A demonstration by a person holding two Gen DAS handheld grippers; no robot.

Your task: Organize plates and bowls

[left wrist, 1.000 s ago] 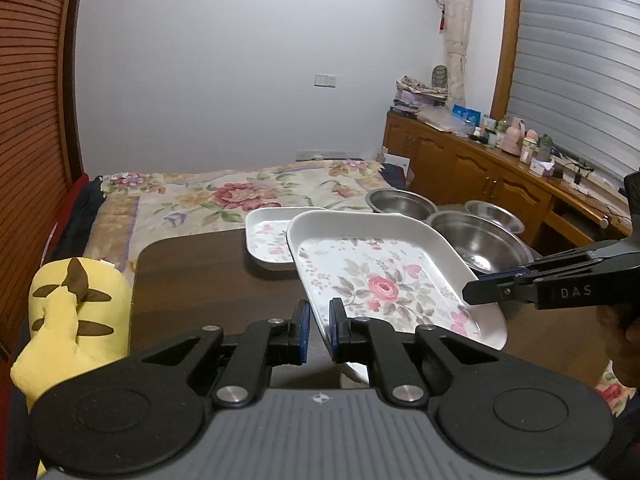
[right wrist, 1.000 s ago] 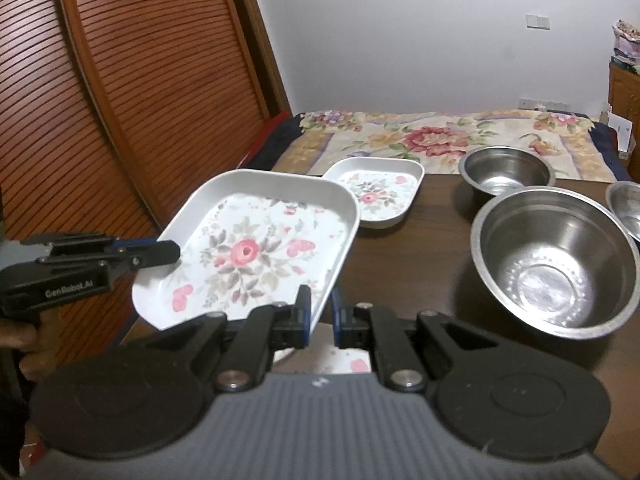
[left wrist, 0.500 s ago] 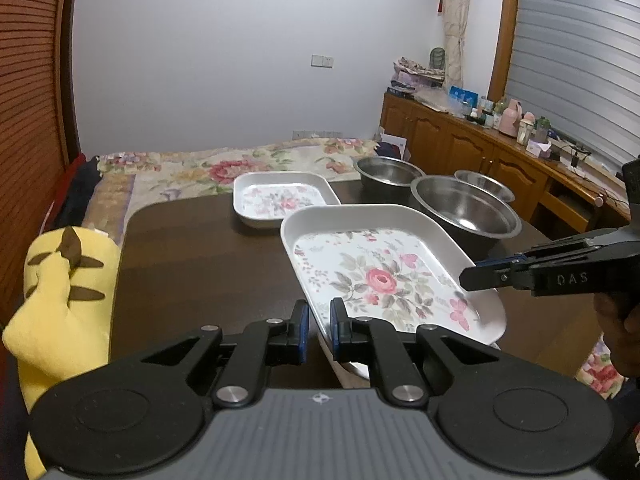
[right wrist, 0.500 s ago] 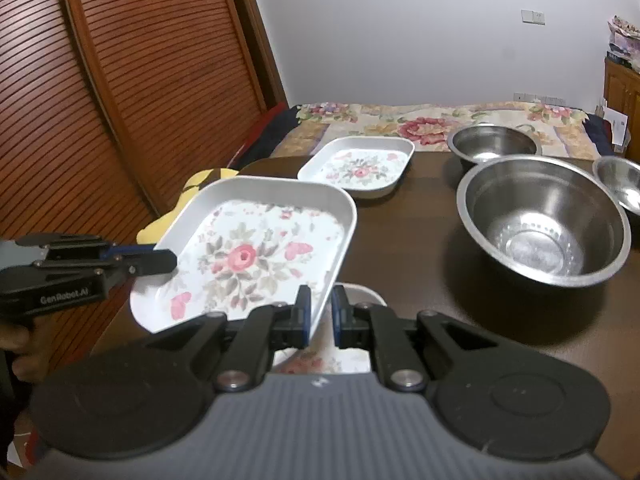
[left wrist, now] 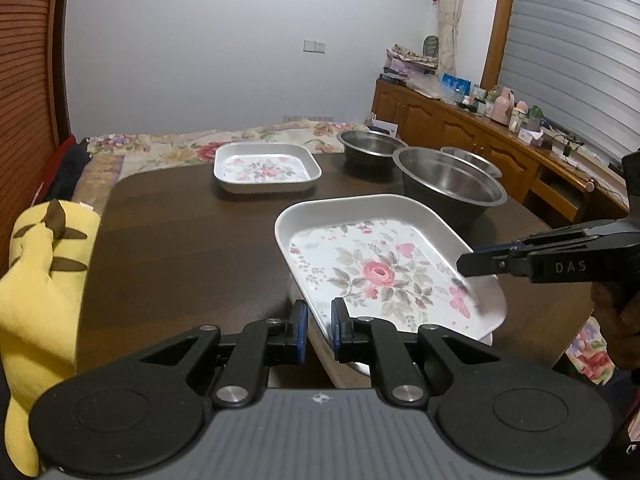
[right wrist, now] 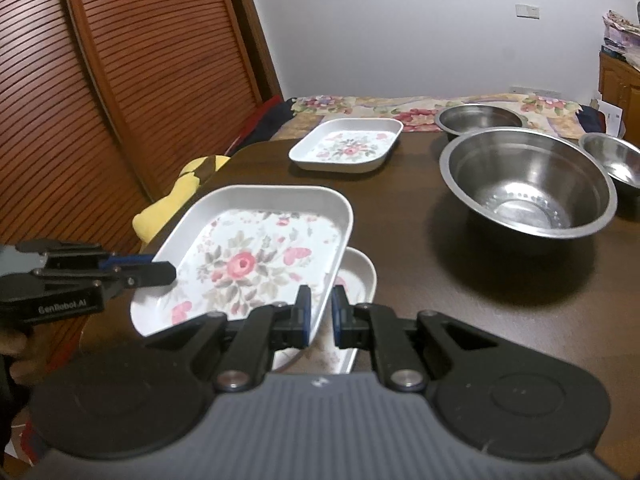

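Observation:
A large white floral tray (left wrist: 384, 264) (right wrist: 256, 252) is held above the near edge of the dark table (left wrist: 180, 248). My left gripper (left wrist: 319, 330) is shut on its left rim. My right gripper (right wrist: 319, 316) is shut on its right rim; it shows from the side in the left wrist view (left wrist: 472, 261). Another white floral dish (right wrist: 356, 280) lies under the tray, mostly hidden. A smaller floral tray (left wrist: 266, 172) (right wrist: 348, 148) sits at the far side. Three steel bowls stand to the right: a large one (right wrist: 528, 180), one behind it (right wrist: 478, 118), a small one (right wrist: 610, 160).
A yellow plush toy (left wrist: 36, 280) leans at the table's left edge. A bed with a floral cover (left wrist: 224, 140) lies beyond the table. A wooden sideboard (left wrist: 480, 132) with clutter runs along the right. A slatted wooden door (right wrist: 120, 80) stands left.
Both grippers have drawn the large tray back toward the near edge and lowered it. The small tray and bowls now look farther away.

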